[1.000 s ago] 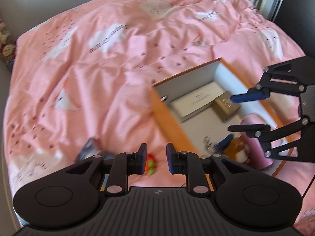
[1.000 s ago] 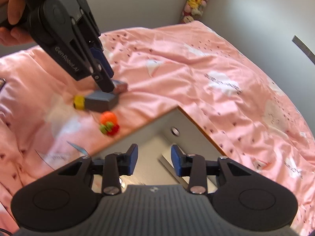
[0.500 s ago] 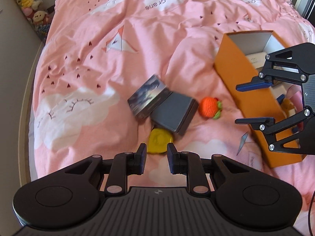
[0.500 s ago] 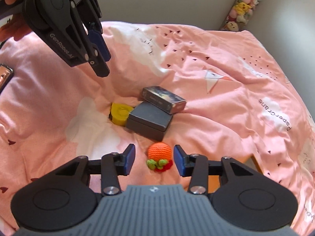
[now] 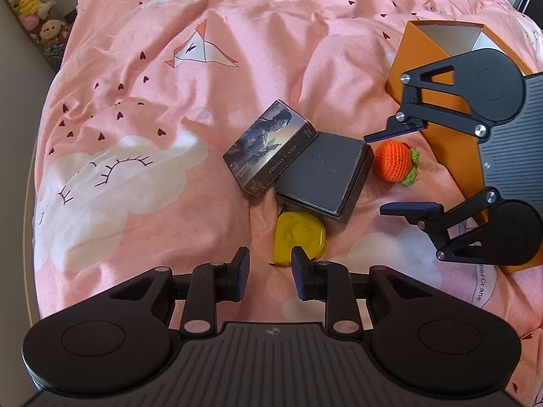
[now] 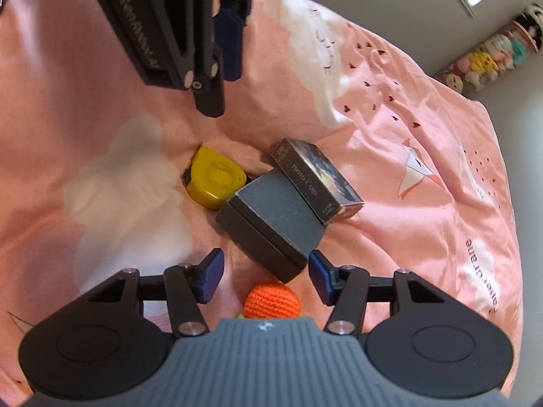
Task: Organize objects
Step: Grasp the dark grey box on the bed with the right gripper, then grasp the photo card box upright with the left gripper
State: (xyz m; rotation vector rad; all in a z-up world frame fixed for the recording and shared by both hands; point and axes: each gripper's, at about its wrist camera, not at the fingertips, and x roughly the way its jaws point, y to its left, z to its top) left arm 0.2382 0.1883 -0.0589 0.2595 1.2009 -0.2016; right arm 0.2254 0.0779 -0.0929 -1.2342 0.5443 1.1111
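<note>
On the pink duvet lie a yellow tape measure (image 5: 300, 234) (image 6: 216, 176), a dark grey box (image 5: 325, 175) (image 6: 271, 224), a photo card box (image 5: 269, 146) (image 6: 317, 178) leaning on it, and an orange crochet fruit (image 5: 393, 160) (image 6: 271, 300). My left gripper (image 5: 269, 276) hovers just short of the tape measure, jaws opening with nothing between them. My right gripper (image 6: 264, 276) (image 5: 390, 173) hangs over the crochet fruit and the grey box's corner, jaws opening and gripping nothing. An orange cardboard box (image 5: 424, 64) stands at the right, partly hidden by the right gripper.
The duvet is rumpled, with cloud and heart prints. Plush toys (image 5: 30, 10) (image 6: 492, 54) line a shelf beside the bed. A grey wall rises behind the bed in the right wrist view.
Both grippers have swung from the orange box to the group of objects and come down close to them. Both pairs of jaws have widened, the right more. The objects lie unmoved.
</note>
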